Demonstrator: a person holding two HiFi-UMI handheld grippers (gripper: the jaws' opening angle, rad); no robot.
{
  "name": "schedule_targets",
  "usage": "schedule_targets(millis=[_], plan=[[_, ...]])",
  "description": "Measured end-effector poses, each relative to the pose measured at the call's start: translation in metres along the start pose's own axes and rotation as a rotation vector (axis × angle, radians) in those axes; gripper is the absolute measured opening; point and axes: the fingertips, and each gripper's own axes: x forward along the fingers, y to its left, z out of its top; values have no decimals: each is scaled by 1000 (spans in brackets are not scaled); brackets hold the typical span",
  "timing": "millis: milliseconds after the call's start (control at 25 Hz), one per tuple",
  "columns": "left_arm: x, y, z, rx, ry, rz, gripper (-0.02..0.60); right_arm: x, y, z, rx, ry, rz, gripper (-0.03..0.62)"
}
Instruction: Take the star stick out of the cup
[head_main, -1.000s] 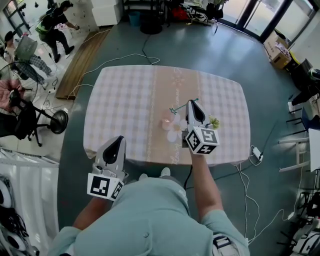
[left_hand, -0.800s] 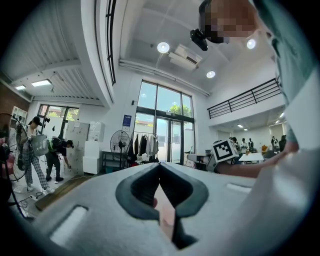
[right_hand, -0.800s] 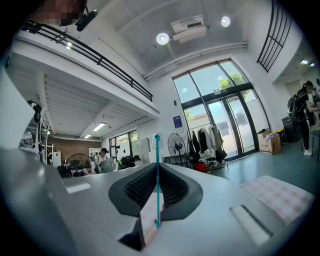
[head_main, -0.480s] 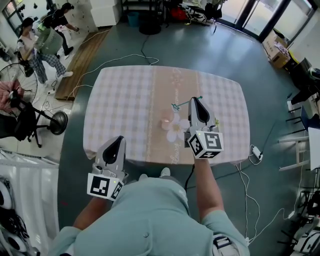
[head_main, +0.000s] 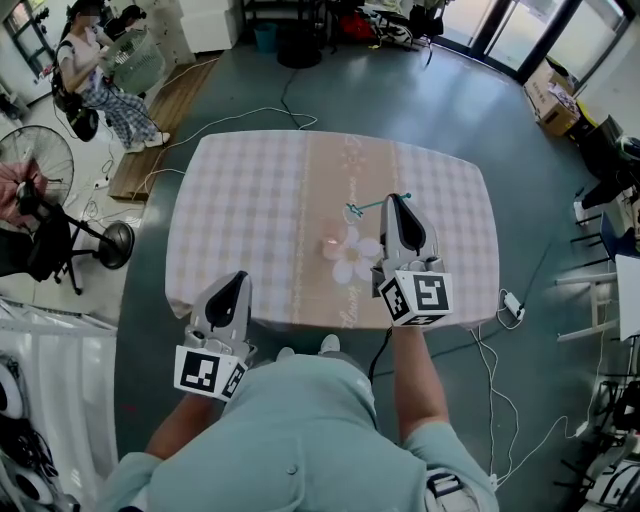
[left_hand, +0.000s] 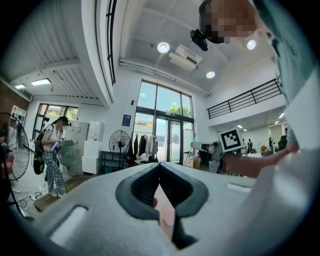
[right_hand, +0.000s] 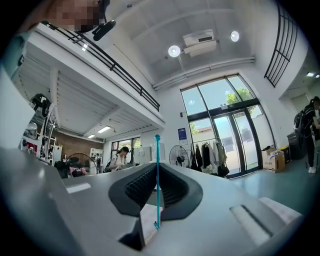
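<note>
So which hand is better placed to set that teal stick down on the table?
Right, probably. Its tongs grip the star stick over the table, beside the pink cup. The left tongs sit shut and empty by the near edge.

right tongs (head_main: 396, 201) | raised | star stick (head_main: 372, 206) | carried higher, farther from cup (head_main: 330, 243)

The counter (head_main: 250, 200) stands on the grey floor under a checked cloth (head_main: 235, 225) with a plain runner (head_main: 325, 175) down its middle. On the runner sits a small pink cup (head_main: 331, 242), with a white flower-shaped piece (head_main: 353, 257) just beside it.
</note>
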Motion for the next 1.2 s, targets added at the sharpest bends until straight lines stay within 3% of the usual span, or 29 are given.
schedule_targets(millis=[360,1200], plan=[[1,1,3,0,-2,0,2,-1,13,2,-71,5,21,11],[6,-2,3,-1,-6,-8,2,-2,8,3,-100,10,9,11]])
